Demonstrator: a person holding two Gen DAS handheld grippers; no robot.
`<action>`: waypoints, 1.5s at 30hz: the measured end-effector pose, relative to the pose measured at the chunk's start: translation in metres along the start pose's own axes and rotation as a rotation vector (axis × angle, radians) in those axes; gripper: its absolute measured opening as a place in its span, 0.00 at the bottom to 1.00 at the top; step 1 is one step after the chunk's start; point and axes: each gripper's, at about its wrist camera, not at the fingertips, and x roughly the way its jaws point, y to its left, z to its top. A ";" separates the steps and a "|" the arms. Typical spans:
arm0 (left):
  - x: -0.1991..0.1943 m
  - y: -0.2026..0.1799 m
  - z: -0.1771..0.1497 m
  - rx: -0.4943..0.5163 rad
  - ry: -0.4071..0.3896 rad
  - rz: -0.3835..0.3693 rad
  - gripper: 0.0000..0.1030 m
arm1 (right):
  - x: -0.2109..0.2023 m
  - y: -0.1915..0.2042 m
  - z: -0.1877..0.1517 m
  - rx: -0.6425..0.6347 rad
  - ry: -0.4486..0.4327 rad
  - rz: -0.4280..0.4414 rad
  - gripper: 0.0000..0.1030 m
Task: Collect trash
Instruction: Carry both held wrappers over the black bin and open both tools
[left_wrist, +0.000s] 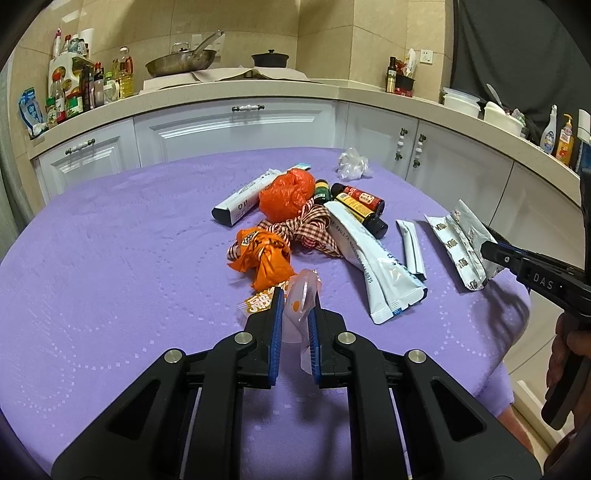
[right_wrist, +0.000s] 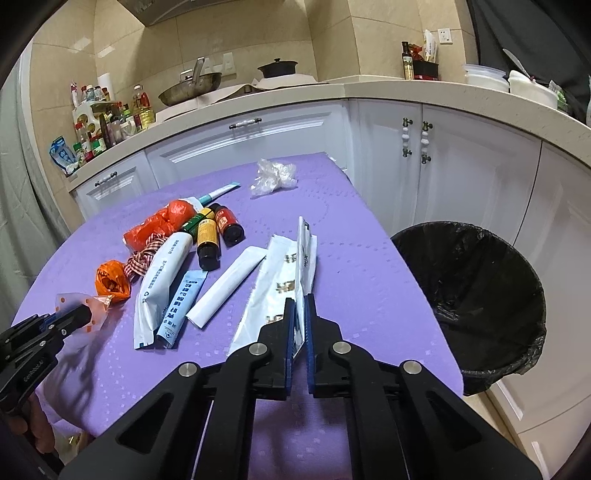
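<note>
While clamped on a clear orange-print wrapper (left_wrist: 301, 301) near the counter's (left_wrist: 110, 258) front edge, L tool (left_wrist: 296, 308) faces the trash pile. R wrist view: R tool (right_wrist: 300, 314) pinches a foil packet (right_wrist: 303, 258) at the right edge, beside a black-lined bin (right_wrist: 480, 295).

Home kitchen. Beige tiled walls (left_wrist: 325, 33) across the top of both frames. Pale stone countertop (left_wrist: 236, 90) curves along the back, over white panelled cabinets (left_wrist: 236, 129) with small metal-and-ceramic handles. Upper centre: metal wok (left_wrist: 181, 62) and dark lidded pot (left_wrist: 270, 59) on a covered hob. Upper left: rack crowded with oil and sauce bottles (left_wrist: 74, 88). Upper right: wall socket (left_wrist: 427, 56), food tubs (left_wrist: 461, 101), dish soap (left_wrist: 564, 140). Foreground surface under a purple cloth (left_wrist: 110, 251). Right wrist view, right side: bin (right_wrist: 476, 295) with black liner on the floor beside the cabinets.
</note>
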 end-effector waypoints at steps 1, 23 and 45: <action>-0.001 -0.001 0.000 0.002 -0.003 0.002 0.12 | -0.001 -0.001 0.000 0.001 -0.002 -0.001 0.05; -0.012 -0.040 0.035 0.069 -0.095 -0.065 0.12 | -0.033 -0.049 0.009 0.075 -0.096 -0.096 0.05; 0.084 -0.222 0.112 0.238 -0.108 -0.297 0.12 | -0.032 -0.170 0.018 0.242 -0.144 -0.305 0.05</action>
